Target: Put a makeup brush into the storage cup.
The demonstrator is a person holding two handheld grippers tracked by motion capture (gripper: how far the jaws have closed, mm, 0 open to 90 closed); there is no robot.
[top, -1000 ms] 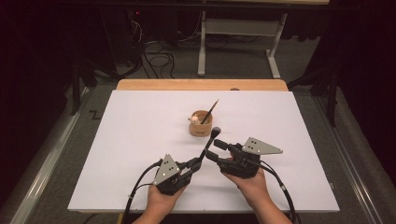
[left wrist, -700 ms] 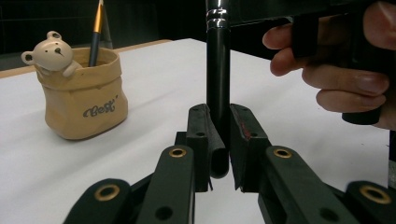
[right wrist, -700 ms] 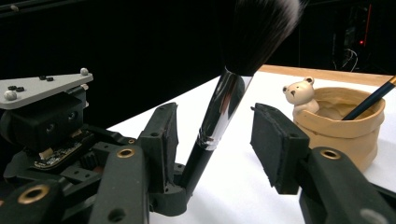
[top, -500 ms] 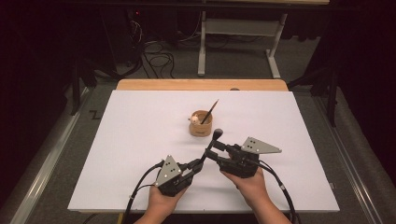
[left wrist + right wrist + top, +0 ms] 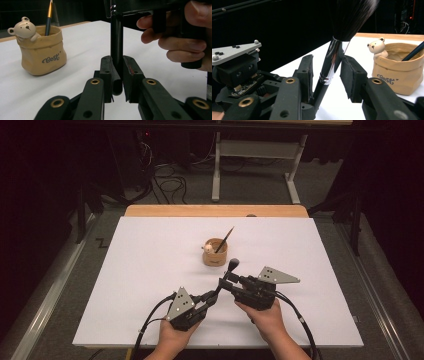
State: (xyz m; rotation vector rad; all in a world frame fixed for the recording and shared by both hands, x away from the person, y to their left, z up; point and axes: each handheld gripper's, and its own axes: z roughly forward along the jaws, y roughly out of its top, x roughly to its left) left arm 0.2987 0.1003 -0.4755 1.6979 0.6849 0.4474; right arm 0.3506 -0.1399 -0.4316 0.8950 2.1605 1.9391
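Note:
A black makeup brush [image 5: 227,275] with a silver ferrule [image 5: 337,50] and dark bristles stands tilted above the white table. My left gripper [image 5: 117,85] is shut on the lower end of its handle [image 5: 116,37], near the table's front edge [image 5: 216,296]. My right gripper [image 5: 327,75] reaches in from the right [image 5: 226,279]. Its jaws have just been closing around the ferrule, and a thin gap still shows on each side. A tan bag-shaped pot [image 5: 215,254] with a small bear figure [image 5: 23,27] stands behind, holding a thin dark brush [image 5: 225,239].
The white board [image 5: 150,270] covers the table, with a wooden strip [image 5: 215,211] along its far edge. The pot [image 5: 397,75] stands a short way past the brush tip. Cables [image 5: 300,320] trail from both grippers toward the front edge.
The right gripper's jaws have drawn a little closer around the brush. Both hands and the brush stay where they were.

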